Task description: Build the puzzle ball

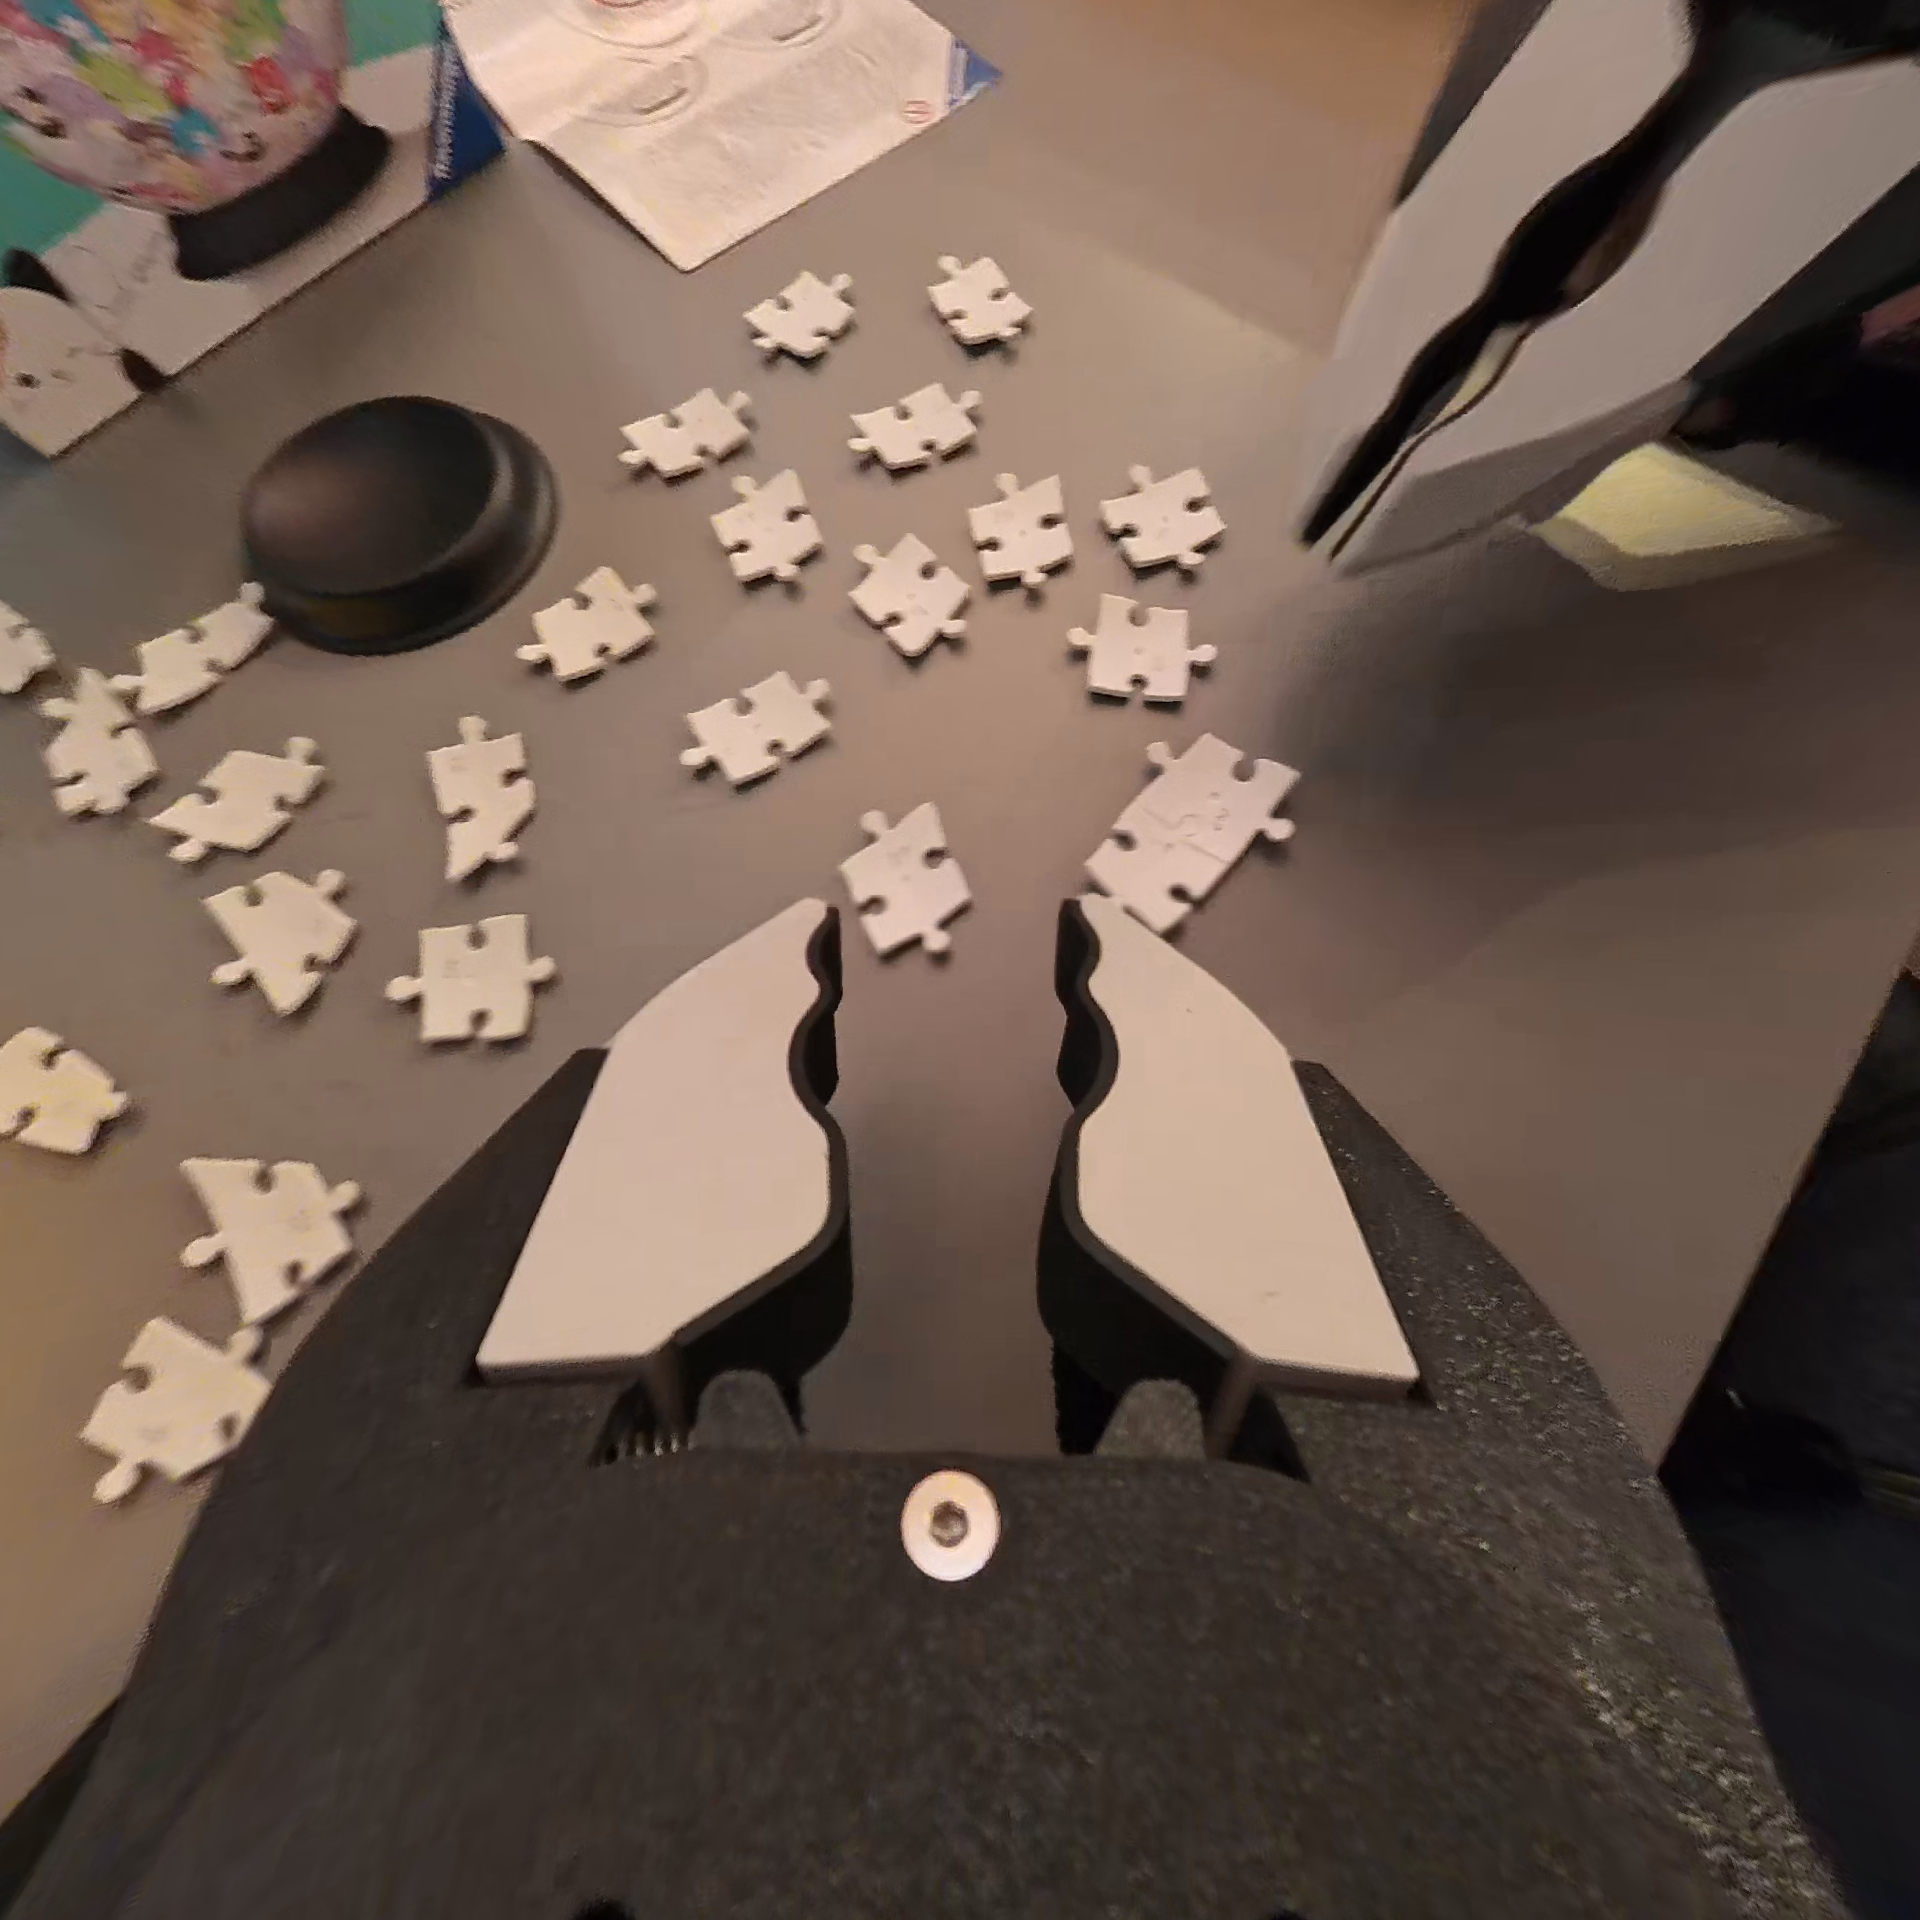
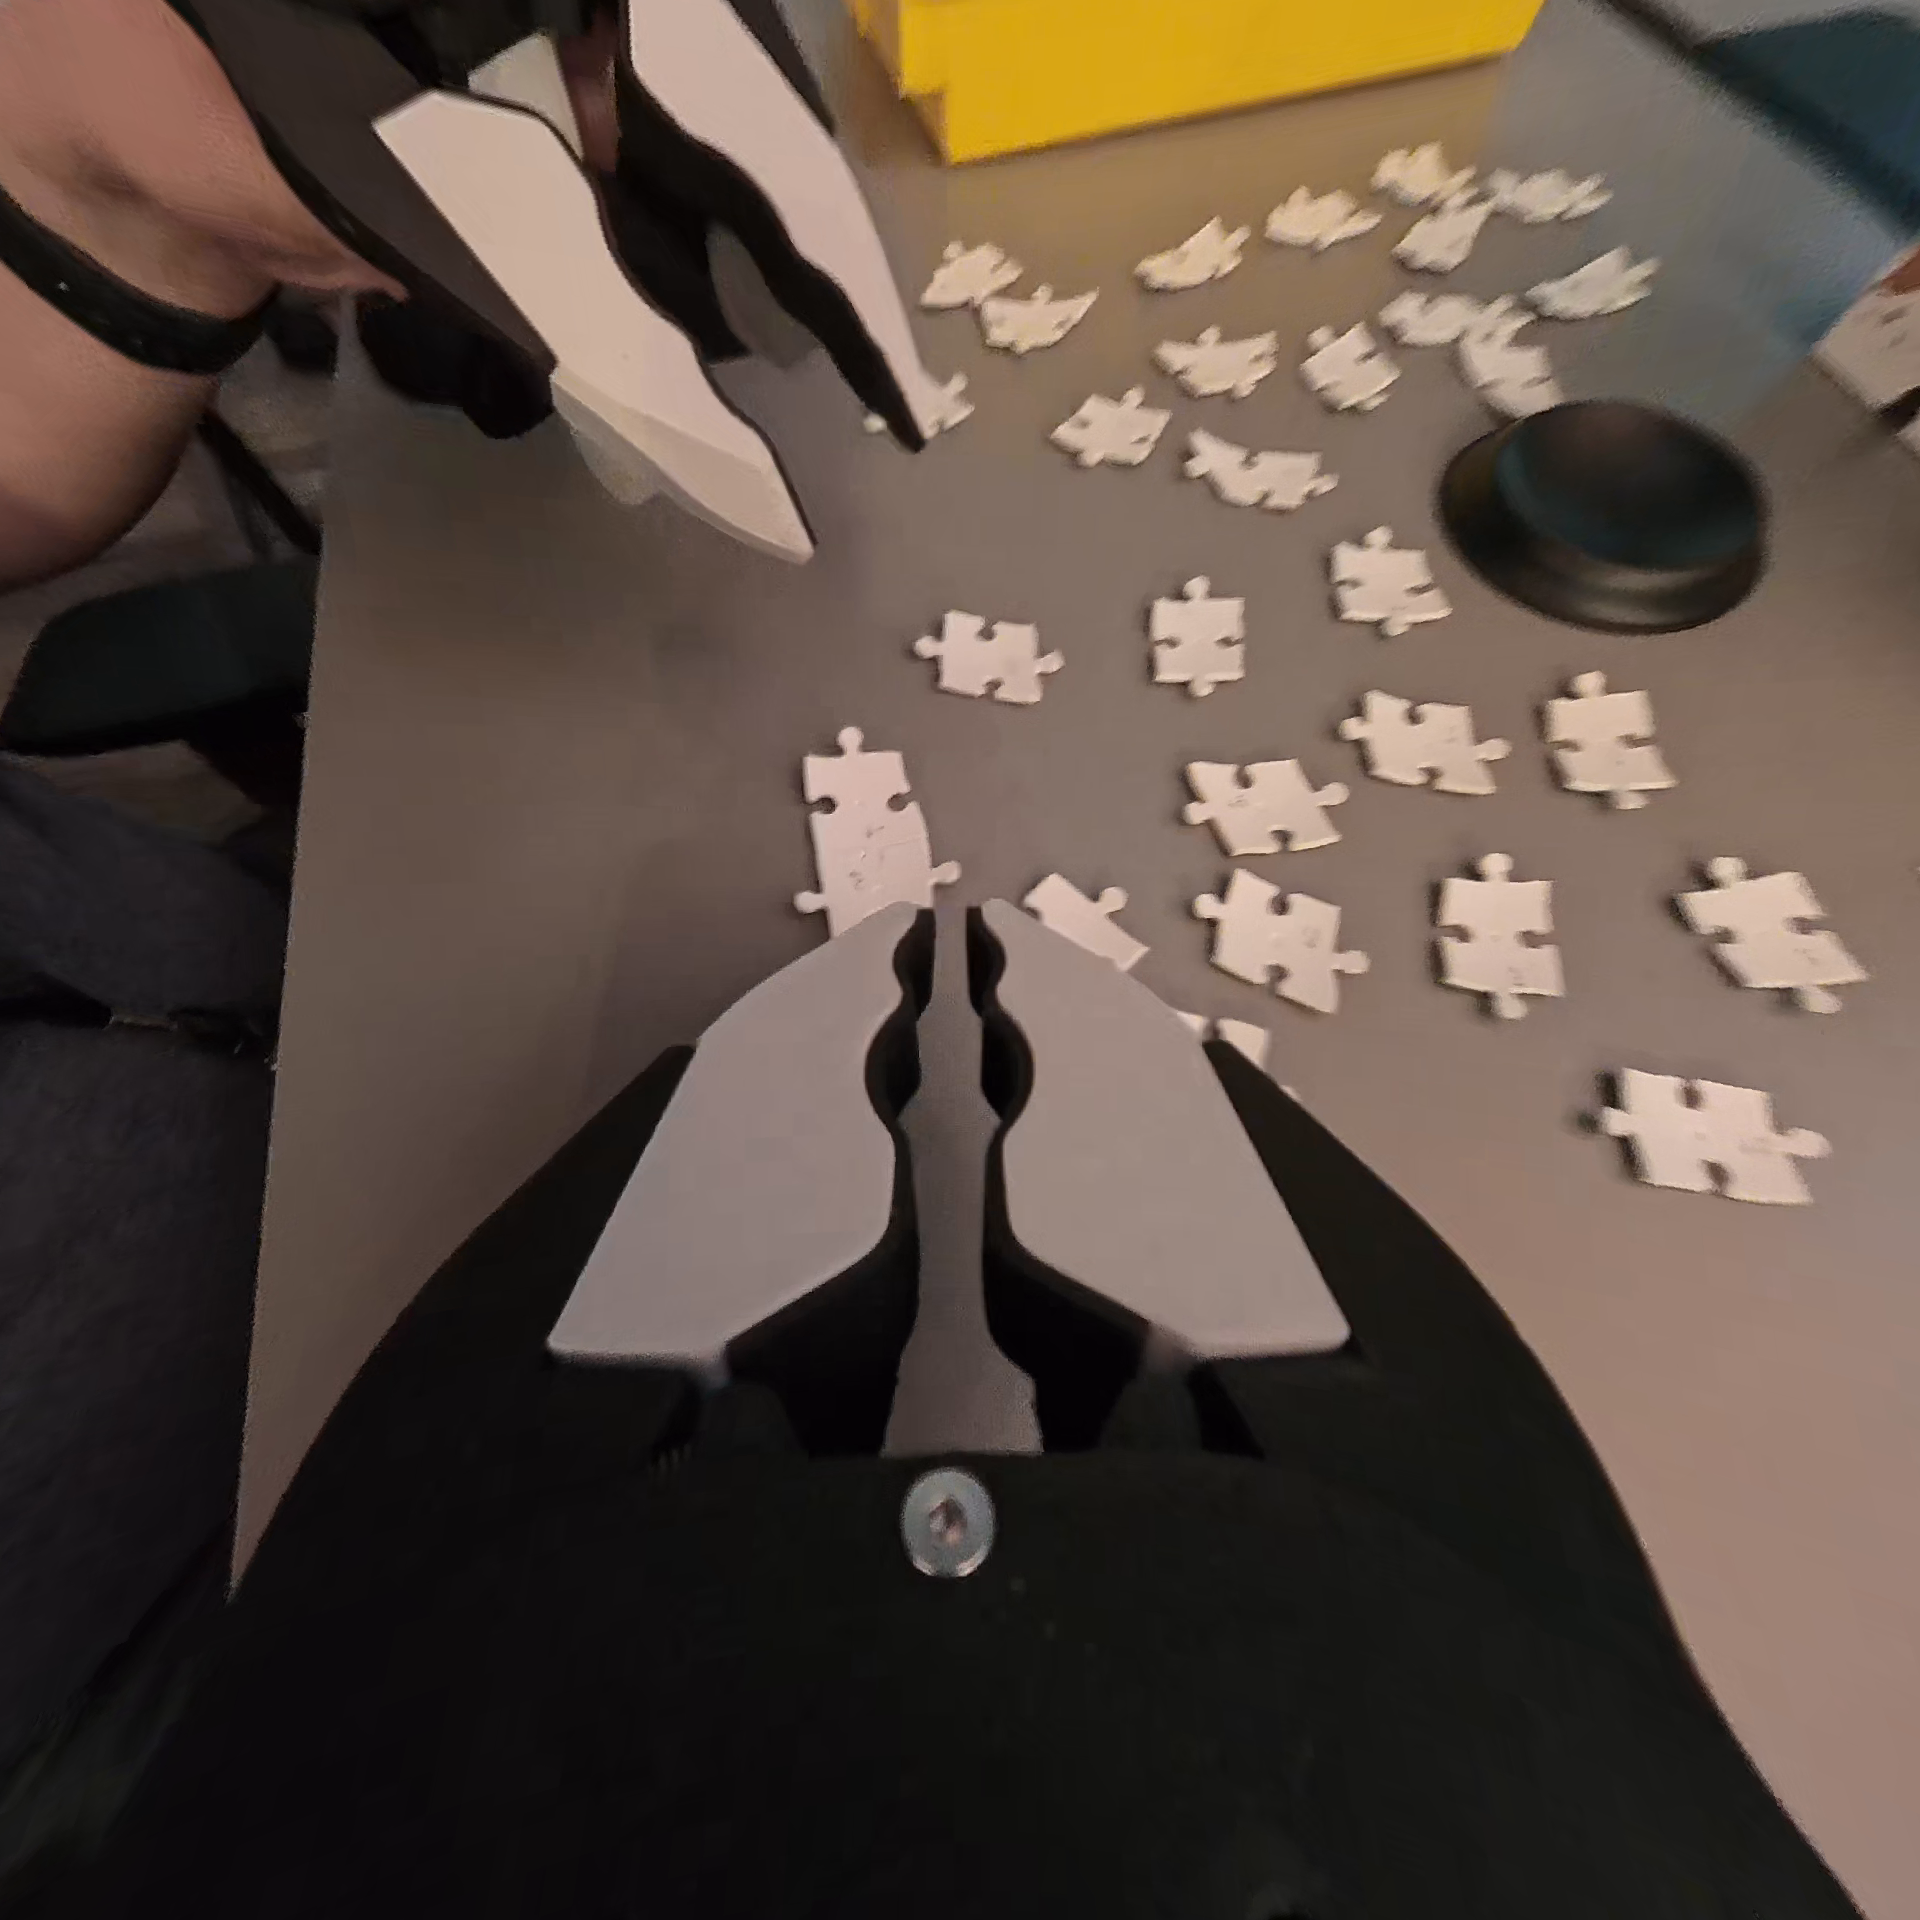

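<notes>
Several white puzzle pieces lie face down across the grey table (image 1: 1507, 831). A joined pair of pieces (image 1: 1195, 831) lies just ahead of my left gripper (image 1: 951, 920), which is open and empty low over the table. A single piece (image 1: 904, 883) lies right in front of its gap. My right gripper (image 2: 951, 914) has its jaws almost together with nothing between them. The joined pair (image 2: 868, 831) lies at its tips, partly under the left finger. The right gripper also shows in the left wrist view (image 1: 1325, 540). The left gripper shows open in the right wrist view (image 2: 857, 494).
A black round stand (image 1: 395, 520) (image 2: 1600, 520) sits among the pieces. The puzzle box (image 1: 208, 125) and a paper sheet (image 1: 717, 114) lie beyond it. A yellow box (image 2: 1195, 73) stands at the far side. The table edge (image 2: 291, 831) runs close by, and a person's arm (image 2: 135, 208) shows. There is about 11 centimeters between the tips of the two grippers. The single piece (image 1: 904, 883) is closer to my left gripper, around 5 centimeters from its tips; the right tips are 11 centimeters off.
</notes>
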Demonstrator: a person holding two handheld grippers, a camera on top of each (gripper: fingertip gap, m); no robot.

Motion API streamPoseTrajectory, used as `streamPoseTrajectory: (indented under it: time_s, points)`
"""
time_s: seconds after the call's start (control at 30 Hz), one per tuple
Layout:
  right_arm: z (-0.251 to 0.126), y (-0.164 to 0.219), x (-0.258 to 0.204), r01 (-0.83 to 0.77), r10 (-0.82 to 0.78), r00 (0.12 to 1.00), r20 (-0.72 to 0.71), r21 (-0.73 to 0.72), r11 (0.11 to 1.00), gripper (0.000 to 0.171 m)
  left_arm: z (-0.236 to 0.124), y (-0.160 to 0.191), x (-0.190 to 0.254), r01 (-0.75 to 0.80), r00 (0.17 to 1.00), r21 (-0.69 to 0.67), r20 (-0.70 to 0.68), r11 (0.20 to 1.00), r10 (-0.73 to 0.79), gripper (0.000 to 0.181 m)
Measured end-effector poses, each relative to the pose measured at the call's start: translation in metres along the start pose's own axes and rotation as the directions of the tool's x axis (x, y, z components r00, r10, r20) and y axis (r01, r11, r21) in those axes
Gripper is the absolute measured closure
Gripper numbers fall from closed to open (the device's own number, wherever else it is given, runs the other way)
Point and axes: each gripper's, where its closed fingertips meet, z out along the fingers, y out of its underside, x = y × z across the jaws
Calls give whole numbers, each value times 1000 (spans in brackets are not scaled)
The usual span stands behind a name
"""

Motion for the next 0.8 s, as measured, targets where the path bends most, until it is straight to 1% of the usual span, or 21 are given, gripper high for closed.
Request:
streamPoseTrajectory:
  time_s: [0.13, 0.23, 0.3, 0.33, 0.4, 0.47, 0.53, 0.67, 0.8]
  points:
    - [-31, -11, 29, 22, -17, 991, -135, 42, 999, 154, -8, 3, -27, 28, 998, -7, 52, 1000, -27, 142]
    - [-57, -11, 58, -4, 18, 973, -232, 64, 998, 148, -11, 5, -41, 46, 996, -7, 73, 999, -45, 142]
    - [-70, -8, 77, -18, 51, 955, -292, 114, 993, 147, -11, 9, -50, 43, 995, -17, 89, 999, -41, 142]
    - [-75, -8, 83, -25, 75, 950, -303, 163, 986, 147, -10, 12, -56, 35, 994, -26, 100, 999, -32, 142]
    - [-82, -9, 88, -47, 127, 946, -298, 262, 964, 147, -8, 19, -70, 21, 992, -59, 129, 998, -14, 143]
    - [-85, -7, 87, -70, 159, 946, -281, 301, 951, 147, -6, 25, -79, -3, 991, -90, 133, 996, 15, 146]
    - [-86, -10, 82, -68, 156, 956, -250, 328, 942, 147, -4, 28, -86, -27, 990, -113, 135, 993, 42, 147]
    - [-80, -7, 80, -97, 172, 962, -213, 322, 942, 146, 6, 35, -97, -63, 988, -161, 128, 985, 84, 146]
    - [-74, -4, 76, -83, 148, 967, -207, 294, 952, 146, 15, 42, -109, -80, 986, -215, 125, 973, 109, 145]
